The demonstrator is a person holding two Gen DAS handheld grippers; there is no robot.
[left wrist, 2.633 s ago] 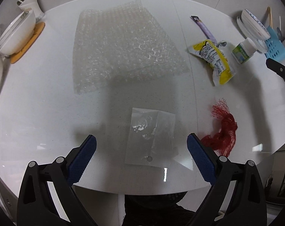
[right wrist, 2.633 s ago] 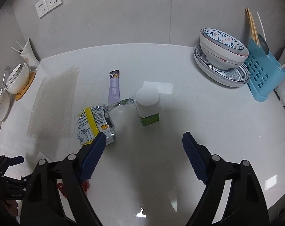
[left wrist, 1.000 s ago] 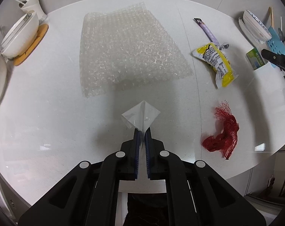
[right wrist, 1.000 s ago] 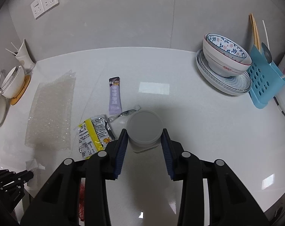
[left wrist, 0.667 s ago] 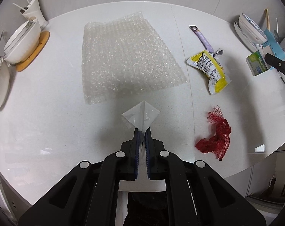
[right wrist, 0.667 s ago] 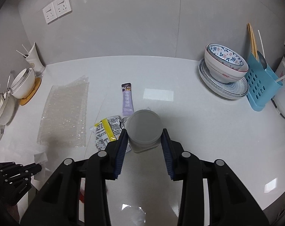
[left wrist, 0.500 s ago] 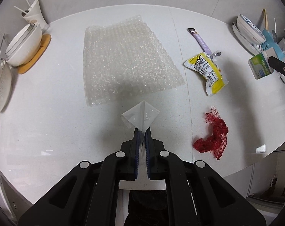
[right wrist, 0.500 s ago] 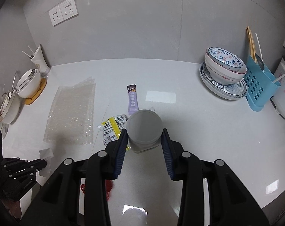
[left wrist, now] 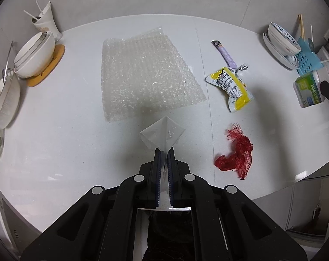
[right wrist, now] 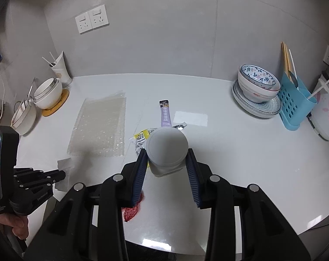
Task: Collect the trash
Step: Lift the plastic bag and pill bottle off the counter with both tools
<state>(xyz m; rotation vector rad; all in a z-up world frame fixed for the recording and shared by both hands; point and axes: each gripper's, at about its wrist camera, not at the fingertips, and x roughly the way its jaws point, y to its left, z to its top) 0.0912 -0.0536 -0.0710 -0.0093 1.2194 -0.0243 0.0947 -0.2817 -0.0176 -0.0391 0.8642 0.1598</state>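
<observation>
The left gripper (left wrist: 164,152) has its blue pads pinched together on a small clear plastic bag (left wrist: 162,136), which sticks out ahead of the tips as a folded, pointed flap held above the white countertop (left wrist: 55,130). Just beyond that flap lies a large sheet of clear bubble wrap (left wrist: 147,76), flat on the counter. To the gripper's right sits a crumpled red mesh net (left wrist: 235,154), and further ahead on that side a crinkled yellow and silver snack wrapper (left wrist: 233,87) with a slim purple sachet (left wrist: 224,53) just beyond it, the two overlapping at one end.

The right gripper (right wrist: 167,154) holds a white round-lidded plastic bottle (right wrist: 166,150) between its pads, jaws partly apart to fit its width; the lid faces the camera, and in the left wrist view the bottle's label is green. It is lifted off the counter. Past it, partly hidden, the snack wrapper and sachet lie on the counter, with the bubble wrap off to the left.
</observation>
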